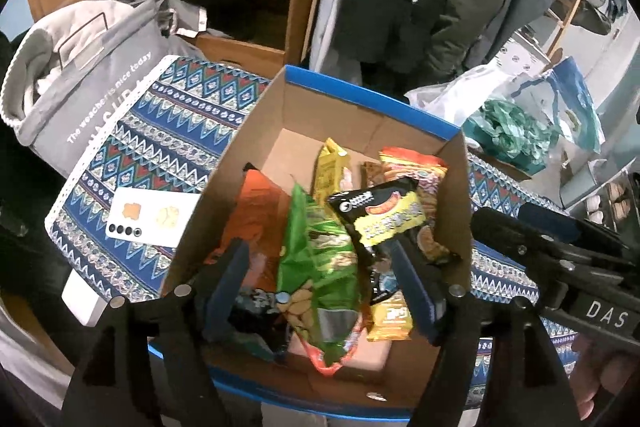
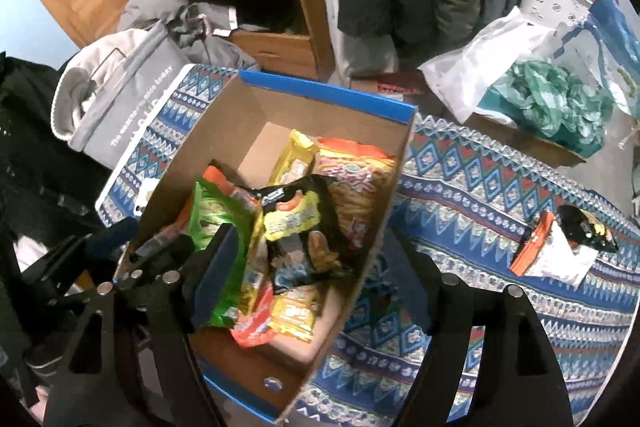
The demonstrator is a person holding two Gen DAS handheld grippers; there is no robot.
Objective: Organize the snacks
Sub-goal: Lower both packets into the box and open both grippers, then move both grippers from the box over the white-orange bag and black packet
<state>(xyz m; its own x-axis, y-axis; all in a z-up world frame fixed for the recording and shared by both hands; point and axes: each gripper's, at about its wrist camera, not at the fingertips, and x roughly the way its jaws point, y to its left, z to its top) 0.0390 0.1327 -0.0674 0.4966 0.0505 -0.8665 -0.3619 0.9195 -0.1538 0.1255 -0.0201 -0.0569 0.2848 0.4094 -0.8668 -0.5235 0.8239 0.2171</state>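
An open brown cardboard box with blue outer edges (image 1: 352,107) stands on a patterned blue, white and red woven cloth (image 1: 168,131) that covers the table. Inside the box lies a loose heap of snack packets: a green crinkled bag (image 1: 316,267) in the middle, a black packet with a yellow label (image 1: 380,215) resting on top of it, a tall yellow packet (image 1: 330,167) behind, an orange packet with noodle print (image 1: 416,167) against the right wall, and a flat orange packet (image 1: 256,207) on the left side.

The left gripper (image 1: 320,295) hangs over the near part of the box. Its two blue-padded fingers stand wide apart, one on each side of the green bag, and nothing is pressed between them.

The right gripper (image 2: 304,275) is at the right wall of the box. Its left finger (image 2: 224,259) is inside the box, just beside the green bag; the other finger is outside the wall, above the cloth. The jaws are spread wide and hold nothing.

Further right on the cloth, well apart from the box, lie two more snacks touching each other: an orange and white packet (image 2: 548,259) and a small black packet (image 2: 588,227). A white phone (image 1: 152,219) lies on the cloth left of the box.
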